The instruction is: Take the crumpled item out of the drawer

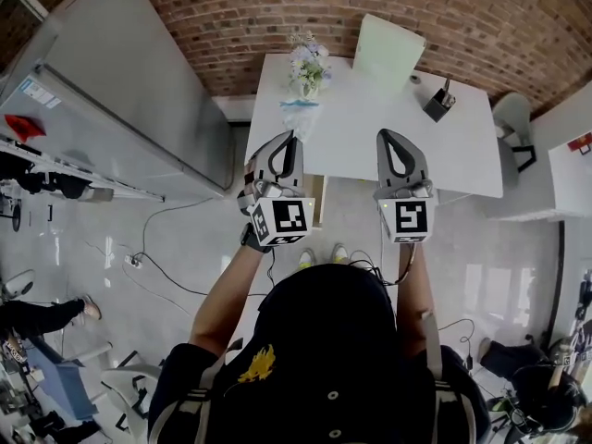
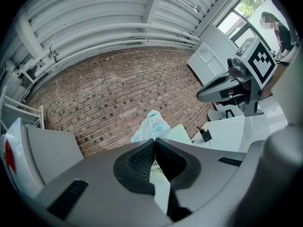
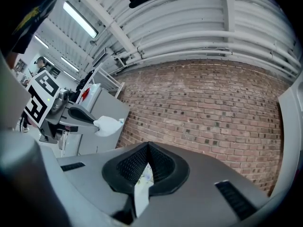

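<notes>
The crumpled item is a pale blue and white plastic bag (image 1: pixel 301 117), (image 2: pixel 154 123). My left gripper (image 1: pixel 294 137), (image 2: pixel 154 142) is shut on it and holds it up over the near edge of the white table (image 1: pixel 462 155). In the right gripper view the bag (image 3: pixel 109 125) hangs from the left gripper's tip. My right gripper (image 1: pixel 383 135), (image 3: pixel 148 146) is level with the left one, a hand's width to its right, shut with nothing in it. A small wooden part (image 1: pixel 318 202) shows under the table's front edge; I cannot tell whether it is the drawer.
A vase of flowers (image 1: pixel 308 66) stands on the table just beyond the bag. A black pen holder (image 1: pixel 438 103) sits at the back right. A pale chair back (image 1: pixel 388 49) stands behind the table, a grey cabinet (image 1: pixel 120 91) to its left. Cables (image 1: pixel 166 271) lie on the floor.
</notes>
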A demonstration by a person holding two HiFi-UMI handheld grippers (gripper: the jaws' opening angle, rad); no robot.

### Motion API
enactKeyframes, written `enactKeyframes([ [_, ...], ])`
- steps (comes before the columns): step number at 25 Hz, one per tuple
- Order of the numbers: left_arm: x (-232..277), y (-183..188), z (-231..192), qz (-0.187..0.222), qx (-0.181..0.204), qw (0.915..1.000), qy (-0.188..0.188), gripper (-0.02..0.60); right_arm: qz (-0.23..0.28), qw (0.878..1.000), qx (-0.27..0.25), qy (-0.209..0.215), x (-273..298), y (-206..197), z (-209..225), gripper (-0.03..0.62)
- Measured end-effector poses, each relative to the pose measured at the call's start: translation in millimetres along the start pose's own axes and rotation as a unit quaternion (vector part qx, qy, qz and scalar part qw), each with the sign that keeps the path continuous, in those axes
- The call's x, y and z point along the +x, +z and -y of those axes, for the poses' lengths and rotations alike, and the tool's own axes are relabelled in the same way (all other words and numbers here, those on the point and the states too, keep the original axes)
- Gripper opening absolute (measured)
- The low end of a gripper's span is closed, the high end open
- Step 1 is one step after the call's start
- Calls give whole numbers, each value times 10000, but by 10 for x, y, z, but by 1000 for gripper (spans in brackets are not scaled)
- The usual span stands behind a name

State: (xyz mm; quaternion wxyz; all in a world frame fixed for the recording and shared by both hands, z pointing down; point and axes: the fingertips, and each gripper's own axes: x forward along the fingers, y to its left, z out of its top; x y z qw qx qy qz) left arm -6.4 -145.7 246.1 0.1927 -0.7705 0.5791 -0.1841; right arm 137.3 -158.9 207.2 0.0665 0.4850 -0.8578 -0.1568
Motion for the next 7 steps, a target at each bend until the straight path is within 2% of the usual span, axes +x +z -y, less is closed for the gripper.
enactKeyframes([
  [7, 10, 53, -84, 13, 59, 9999, 100, 21, 195, 9996, -159, 147, 78, 151, -52, 26],
])
